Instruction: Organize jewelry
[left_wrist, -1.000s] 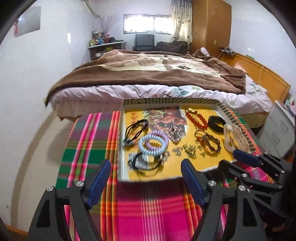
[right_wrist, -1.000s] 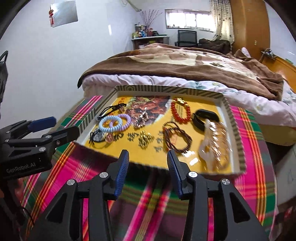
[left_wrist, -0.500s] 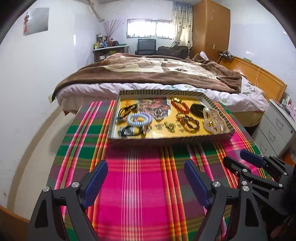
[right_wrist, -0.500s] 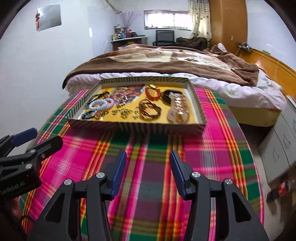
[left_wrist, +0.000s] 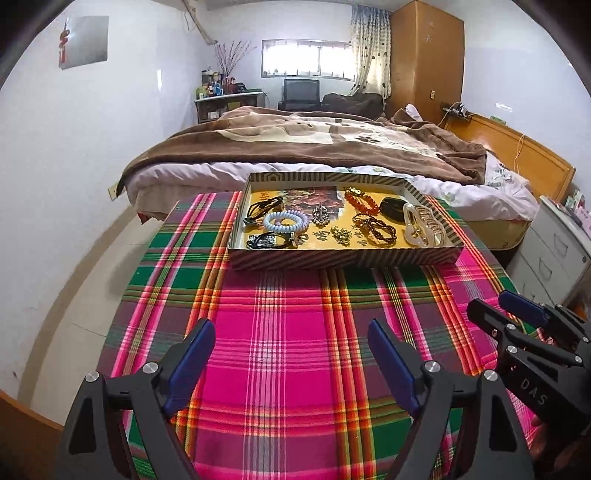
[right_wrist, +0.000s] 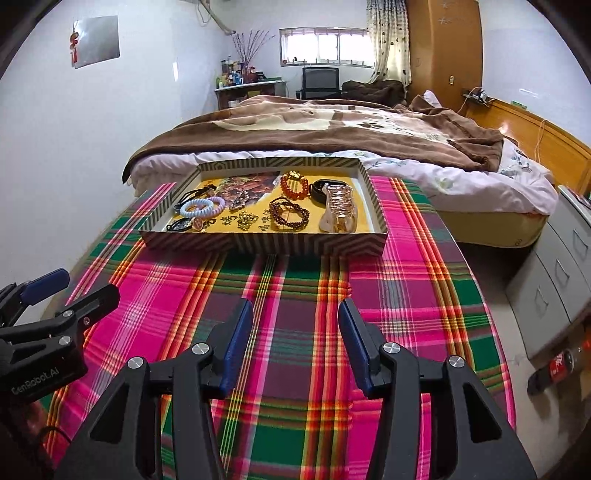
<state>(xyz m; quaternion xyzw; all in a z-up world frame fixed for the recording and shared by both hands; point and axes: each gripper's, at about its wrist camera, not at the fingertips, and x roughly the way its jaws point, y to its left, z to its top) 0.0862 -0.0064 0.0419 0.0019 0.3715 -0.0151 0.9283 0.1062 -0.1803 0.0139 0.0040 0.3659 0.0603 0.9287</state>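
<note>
Tray: the striped tray (left_wrist: 343, 258) sits at the far end of the plaid tablecloth (left_wrist: 295, 350), well apart from both your tools.
Jewelry: red bead bracelet (left_wrist: 362, 201), spiral hair ties (left_wrist: 285, 221) and clear hair claw (left_wrist: 421, 225) all lie inside it.
Left gripper (left_wrist: 291, 363): fingers wide apart, empty.
Right gripper (right_wrist: 295, 347): fingers apart, empty.
Progress: you look finished or nearly so; nothing lies loose on the cloth.
</note>
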